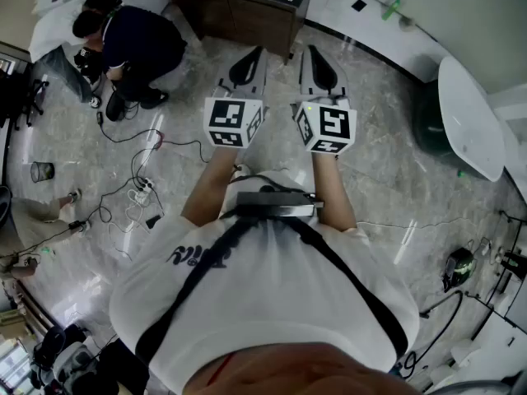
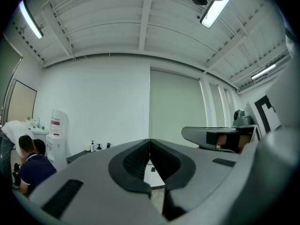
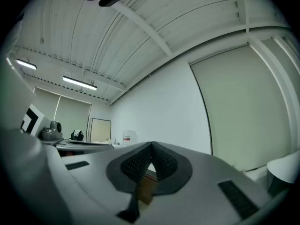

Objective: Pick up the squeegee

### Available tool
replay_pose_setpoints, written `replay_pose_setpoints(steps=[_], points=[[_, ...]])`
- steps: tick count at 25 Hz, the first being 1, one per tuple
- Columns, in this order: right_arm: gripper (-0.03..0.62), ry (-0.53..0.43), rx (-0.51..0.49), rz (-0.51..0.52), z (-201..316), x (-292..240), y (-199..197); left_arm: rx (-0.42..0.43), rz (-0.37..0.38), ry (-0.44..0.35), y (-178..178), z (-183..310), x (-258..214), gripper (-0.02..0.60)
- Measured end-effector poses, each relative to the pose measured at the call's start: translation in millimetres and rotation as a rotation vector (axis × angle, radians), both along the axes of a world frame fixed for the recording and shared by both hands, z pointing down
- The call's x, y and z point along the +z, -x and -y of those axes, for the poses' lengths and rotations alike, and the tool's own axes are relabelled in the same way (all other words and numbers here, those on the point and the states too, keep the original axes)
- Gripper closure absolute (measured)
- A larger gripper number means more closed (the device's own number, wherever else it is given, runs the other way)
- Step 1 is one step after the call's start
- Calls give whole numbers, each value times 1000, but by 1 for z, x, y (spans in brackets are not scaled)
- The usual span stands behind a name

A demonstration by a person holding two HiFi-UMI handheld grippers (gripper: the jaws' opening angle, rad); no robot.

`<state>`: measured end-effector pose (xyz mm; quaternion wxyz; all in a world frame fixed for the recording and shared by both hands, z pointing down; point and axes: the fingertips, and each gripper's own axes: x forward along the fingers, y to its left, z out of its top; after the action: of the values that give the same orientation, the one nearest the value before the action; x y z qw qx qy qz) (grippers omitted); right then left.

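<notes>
Squeegee is nowhere to be found in any of the three views, so where it lies I cannot say. The task looks to be at its very start: searching and approaching, with no reach begun.

The left hand-held gripper (image 2: 150, 141) has its jaws together, tips meeting, with nothing between them. The right hand-held gripper (image 3: 152, 145) is likewise closed and empty. Both are held forward side by side and roughly level in front of the person's chest, over the marble floor (image 1: 395, 196), pointing towards a dark cabinet (image 1: 239, 15).

As I judge it, the next move calls for finding the squeegee first, by turning the head or walking, then parting the jaws of one hand-held gripper before bringing it onto the handle.

The head view alone shows the floor: loose cables (image 1: 136, 192), a crouching person (image 1: 136, 44) at upper left, and a white oval desk (image 1: 469, 113) at the right. It shows nothing at eye height. The two gripper views look level across the room and give what the head view lacks: white walls, the ribbed ceiling with its strip lights (image 2: 215, 11), and, in the left gripper view, a water dispenser (image 2: 57, 135) by the far wall. Neither of them shows the floor.
</notes>
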<state>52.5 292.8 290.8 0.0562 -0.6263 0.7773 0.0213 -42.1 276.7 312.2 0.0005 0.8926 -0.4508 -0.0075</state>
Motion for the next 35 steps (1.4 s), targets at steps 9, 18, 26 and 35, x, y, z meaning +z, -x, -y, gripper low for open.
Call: replay_pose_setpoints(steps=[9,18,26,35], points=[[589,31,-15,-17,-6,9,75,-22,-40,21,82,-6,3,569],[589,35,-55,-16,-4,16,141,-41,-81,19,147,-5,7,569],[589,27,-83,45,4,12,175,-38,-99,34,183,6,11,569],[589,79,-69,33,25,28,166,0,-134,87,168,27,26,569]])
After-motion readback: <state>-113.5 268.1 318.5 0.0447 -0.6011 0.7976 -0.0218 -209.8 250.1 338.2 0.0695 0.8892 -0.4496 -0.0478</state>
